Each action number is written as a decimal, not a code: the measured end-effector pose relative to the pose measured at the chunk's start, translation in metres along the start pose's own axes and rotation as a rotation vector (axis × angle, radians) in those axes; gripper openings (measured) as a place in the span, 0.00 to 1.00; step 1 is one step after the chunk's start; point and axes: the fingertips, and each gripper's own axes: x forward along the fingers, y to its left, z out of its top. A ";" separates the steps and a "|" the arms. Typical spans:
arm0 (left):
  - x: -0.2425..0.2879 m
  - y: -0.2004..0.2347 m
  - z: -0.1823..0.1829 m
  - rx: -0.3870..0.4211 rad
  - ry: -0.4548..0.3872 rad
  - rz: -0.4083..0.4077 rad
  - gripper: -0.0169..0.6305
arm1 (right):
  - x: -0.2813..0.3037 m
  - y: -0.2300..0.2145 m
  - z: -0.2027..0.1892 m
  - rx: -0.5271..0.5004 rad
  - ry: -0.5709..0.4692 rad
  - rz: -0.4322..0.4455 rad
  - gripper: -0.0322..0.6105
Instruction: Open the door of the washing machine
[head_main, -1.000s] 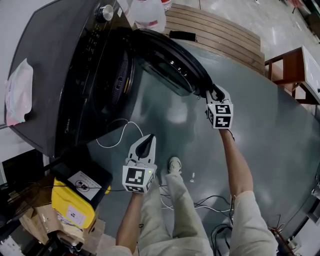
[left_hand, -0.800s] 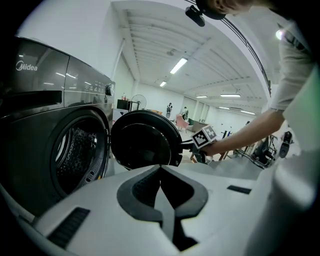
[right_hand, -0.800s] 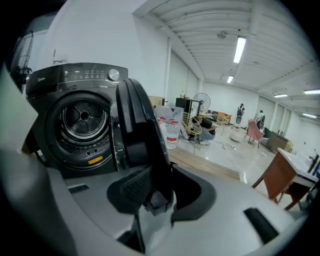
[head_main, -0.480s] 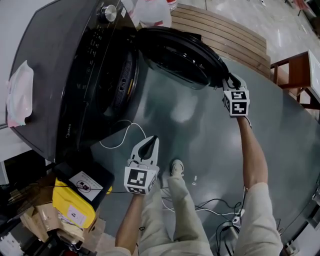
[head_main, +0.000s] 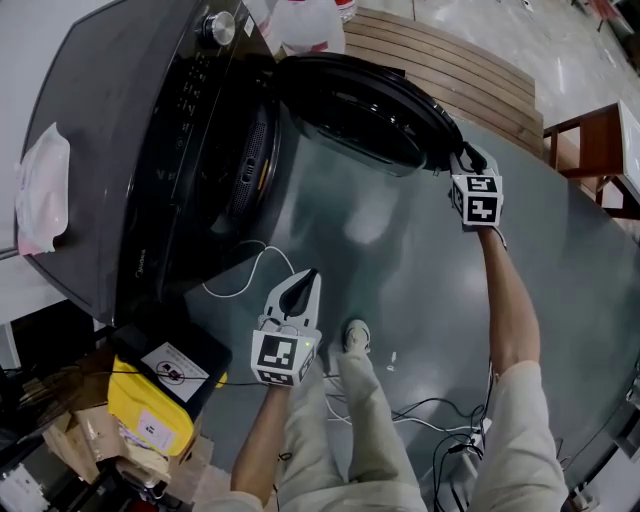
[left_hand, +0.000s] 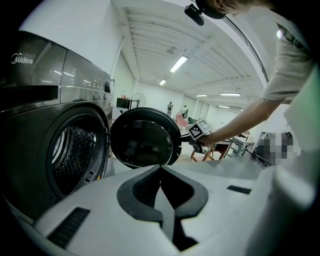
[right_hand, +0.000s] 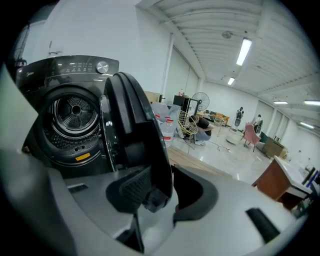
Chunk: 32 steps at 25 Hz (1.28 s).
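Observation:
The dark grey washing machine (head_main: 120, 130) stands at the left of the head view, its drum (head_main: 235, 160) exposed. Its round black door (head_main: 365, 110) is swung wide out to the right. My right gripper (head_main: 455, 160) is shut on the door's outer rim; in the right gripper view the rim (right_hand: 132, 120) runs down between the pads of that gripper (right_hand: 162, 192). My left gripper (head_main: 303, 282) hangs lower in front of the machine, shut and holding nothing. The left gripper view shows its tips (left_hand: 161, 172) together, with the door (left_hand: 145, 137) and drum (left_hand: 75, 152) beyond.
A white cloth (head_main: 40, 190) lies on top of the machine. White jugs (head_main: 300, 20) and a slatted wooden platform (head_main: 440, 65) are behind the door. A yellow box (head_main: 150, 410) and cables (head_main: 245, 270) lie on the floor at the left, a wooden table (head_main: 590, 150) at the right.
My right gripper has swung the door further out to the right, away from the drum. The left gripper has stayed where it was.

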 end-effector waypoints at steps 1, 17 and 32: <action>0.001 0.000 0.001 0.004 -0.002 0.000 0.04 | -0.001 -0.001 0.001 0.019 -0.010 -0.001 0.26; -0.010 0.002 0.001 0.012 -0.015 0.008 0.04 | -0.113 0.092 -0.035 0.063 -0.123 0.085 0.19; -0.076 0.001 0.012 -0.001 -0.059 0.028 0.04 | -0.271 0.198 -0.022 0.084 -0.203 0.134 0.05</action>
